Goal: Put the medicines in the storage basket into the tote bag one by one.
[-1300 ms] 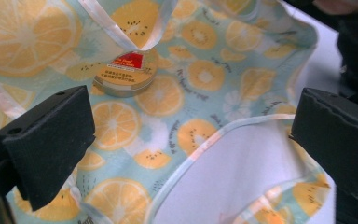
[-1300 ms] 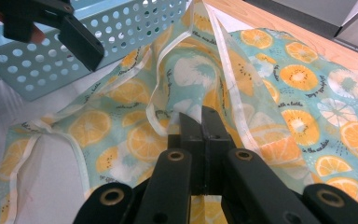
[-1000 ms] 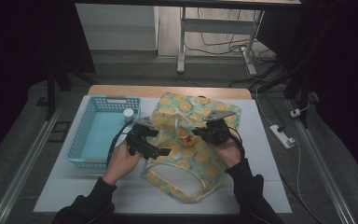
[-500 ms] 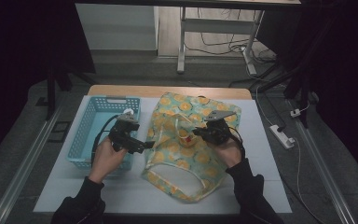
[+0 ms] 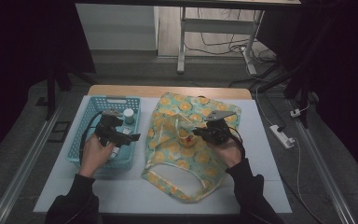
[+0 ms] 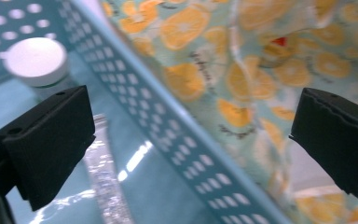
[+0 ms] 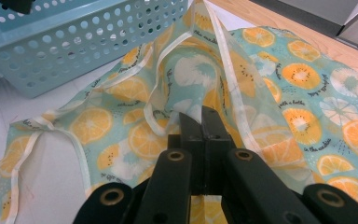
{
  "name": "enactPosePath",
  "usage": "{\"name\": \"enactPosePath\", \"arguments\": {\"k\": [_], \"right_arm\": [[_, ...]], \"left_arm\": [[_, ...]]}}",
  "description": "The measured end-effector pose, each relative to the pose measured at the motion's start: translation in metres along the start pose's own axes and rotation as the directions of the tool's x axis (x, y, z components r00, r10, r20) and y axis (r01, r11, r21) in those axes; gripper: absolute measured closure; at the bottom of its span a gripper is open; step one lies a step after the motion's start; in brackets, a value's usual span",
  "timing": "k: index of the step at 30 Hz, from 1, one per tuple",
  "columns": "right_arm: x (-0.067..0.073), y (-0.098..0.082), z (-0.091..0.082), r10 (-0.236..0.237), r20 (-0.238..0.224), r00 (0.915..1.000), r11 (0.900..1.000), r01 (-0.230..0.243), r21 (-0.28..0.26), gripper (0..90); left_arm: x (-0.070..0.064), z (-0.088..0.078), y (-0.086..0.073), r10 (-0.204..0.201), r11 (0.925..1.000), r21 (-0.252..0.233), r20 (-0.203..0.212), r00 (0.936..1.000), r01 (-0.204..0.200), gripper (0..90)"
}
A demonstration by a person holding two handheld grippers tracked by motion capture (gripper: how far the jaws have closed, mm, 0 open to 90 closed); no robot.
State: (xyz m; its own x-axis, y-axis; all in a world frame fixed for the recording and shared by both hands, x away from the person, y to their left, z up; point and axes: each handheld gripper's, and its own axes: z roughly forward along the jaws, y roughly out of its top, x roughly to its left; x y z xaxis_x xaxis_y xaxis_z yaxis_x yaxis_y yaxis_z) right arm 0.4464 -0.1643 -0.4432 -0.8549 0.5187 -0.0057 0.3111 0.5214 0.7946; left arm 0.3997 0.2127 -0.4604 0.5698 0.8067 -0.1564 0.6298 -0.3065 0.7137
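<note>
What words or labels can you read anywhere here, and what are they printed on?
Small dark script is printed between the orange slices on the fruit-print bag: too small and blurred to read for certain.
Faint script also runs along the bag's pale trim: unreadable.
The white-capped jar in the blue basket: no label visible.
Both grippers and the table: no readable text.

A white counter with a wooden far edge is seen under everything. Behind it, on the floor, a metal frame leg and loose cables are found. A white power strip is laid on the floor just beside the counter.
</note>
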Motion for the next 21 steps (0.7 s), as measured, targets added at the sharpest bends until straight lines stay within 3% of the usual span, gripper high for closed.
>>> {"name": "enactPosePath", "arguments": {"k": [7, 10, 13, 15, 17, 21], "right_arm": [[0.000, 0.000, 0.001, -0.001, 0.000, 1.0000, 1.000, 0.001, 0.003, 90.0], [0.001, 0.000, 0.002, 0.000, 0.001, 1.0000, 1.000, 0.000, 0.005, 90.0], [0.001, -0.001, 0.002, -0.002, 0.000, 1.0000, 1.000, 0.002, 0.006, 90.0], [0.001, -0.001, 0.002, -0.002, -0.001, 1.0000, 1.000, 0.002, 0.007, 90.0], [0.001, -0.001, 0.002, 0.000, -0.001, 1.0000, 1.000, 0.000, 0.006, 90.0], [0.001, -0.001, 0.003, -0.004, -0.003, 1.0000, 1.000, 0.004, 0.007, 90.0]], "left_arm": [[0.014, 0.007, -0.001, -0.055, 0.9971, 0.049, -0.049, 0.9973, 0.058, 1.8], [0.019, 0.015, -0.004, -0.066, 0.9939, 0.085, -0.049, 0.9966, 0.070, 1.5], [0.024, 0.015, -0.005, -0.092, 0.9921, 0.083, -0.026, 0.9954, 0.094, 0.0], [0.026, 0.014, -0.004, -0.093, 0.9914, 0.088, -0.046, 0.9946, 0.097, 0.0], [0.027, 0.015, -0.005, -0.065, 0.9891, 0.126, -0.097, 0.9931, 0.077, 0.0], [0.031, 0.020, -0.010, -0.061, 0.9804, 0.179, -0.127, 0.9900, 0.084, 0.2]]}}
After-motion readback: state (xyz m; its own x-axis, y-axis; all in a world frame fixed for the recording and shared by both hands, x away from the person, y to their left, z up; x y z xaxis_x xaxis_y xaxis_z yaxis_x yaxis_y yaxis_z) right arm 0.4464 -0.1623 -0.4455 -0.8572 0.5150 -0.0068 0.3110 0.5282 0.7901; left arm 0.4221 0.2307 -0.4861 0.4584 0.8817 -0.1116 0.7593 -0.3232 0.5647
